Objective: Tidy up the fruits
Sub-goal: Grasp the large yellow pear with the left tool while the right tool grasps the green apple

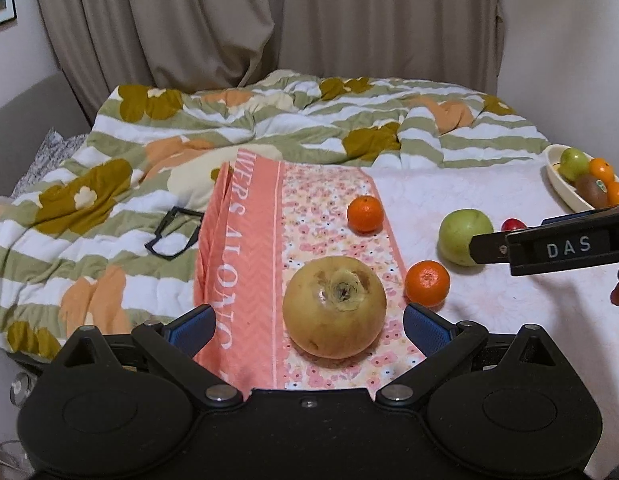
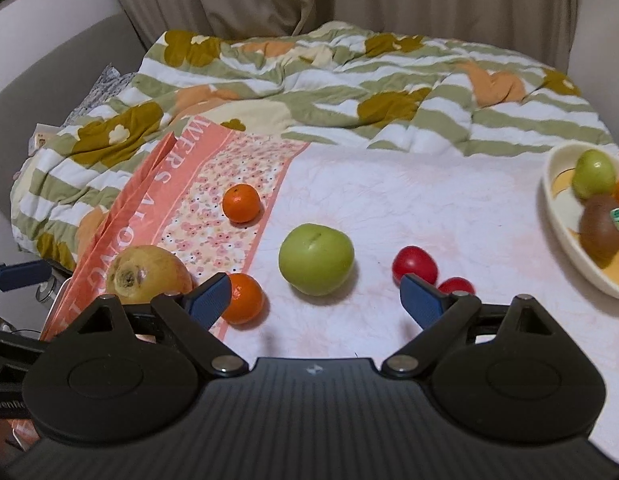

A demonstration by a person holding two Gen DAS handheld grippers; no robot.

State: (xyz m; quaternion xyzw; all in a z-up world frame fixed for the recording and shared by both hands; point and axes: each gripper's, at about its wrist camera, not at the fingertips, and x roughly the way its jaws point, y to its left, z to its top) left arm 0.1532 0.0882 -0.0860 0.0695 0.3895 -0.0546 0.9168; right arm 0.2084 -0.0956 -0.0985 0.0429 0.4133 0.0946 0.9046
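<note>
Covering the bed's far side is a striped floral quilt (image 1: 269, 120); nearer lie a pale pink sheet (image 2: 429, 208) and a coral flowered towel (image 1: 261, 248). At the right edge a cream oval dish (image 2: 565, 232) holds a green fruit, a kiwi and oranges. The left gripper (image 1: 308, 326) is spread wide, empty, around a yellow-brown pear (image 1: 334, 306) on the towel. The right gripper (image 2: 315, 298) is also spread wide and empty, above the sheet. Ahead of it sits a green apple (image 2: 316, 258). One mandarin (image 2: 241, 202) rests on the towel, another (image 2: 244, 298) at its edge. Two small red tomatoes (image 2: 414, 265) lie near the right fingertip.
</note>
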